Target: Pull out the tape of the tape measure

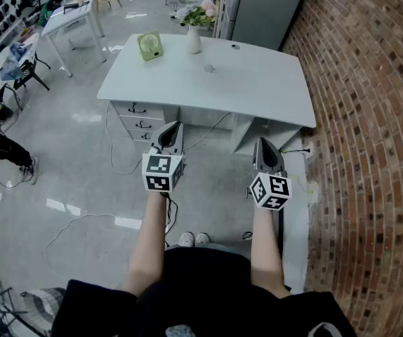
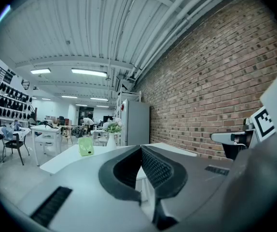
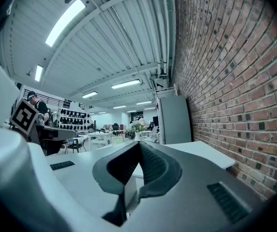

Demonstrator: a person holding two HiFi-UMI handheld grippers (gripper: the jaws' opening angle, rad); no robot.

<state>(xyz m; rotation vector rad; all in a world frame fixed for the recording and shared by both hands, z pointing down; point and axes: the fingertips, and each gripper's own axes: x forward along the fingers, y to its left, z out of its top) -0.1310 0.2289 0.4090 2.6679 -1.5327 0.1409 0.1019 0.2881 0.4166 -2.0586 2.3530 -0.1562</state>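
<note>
L gripper (image 1: 173, 128) & R gripper (image 1: 263, 144) are held level, side by side but apart, over the floor and short of the white bench (image 1: 265, 93). Both point at it. L fingers (image 2: 157, 169) are pressed together w/ nothing between; R fingers (image 3: 151, 166) likewise, tips meeting, empty. A small grey round item (image 1: 208, 68) sits mid-bench, well ahead of both grippers; too small to tell if it's the tape measure. Green fan (image 1: 149, 46) & flower vase (image 1: 194, 36) stand at the bench's far edge. Brick wall (image 1: 370, 132) is on the right.
</note>
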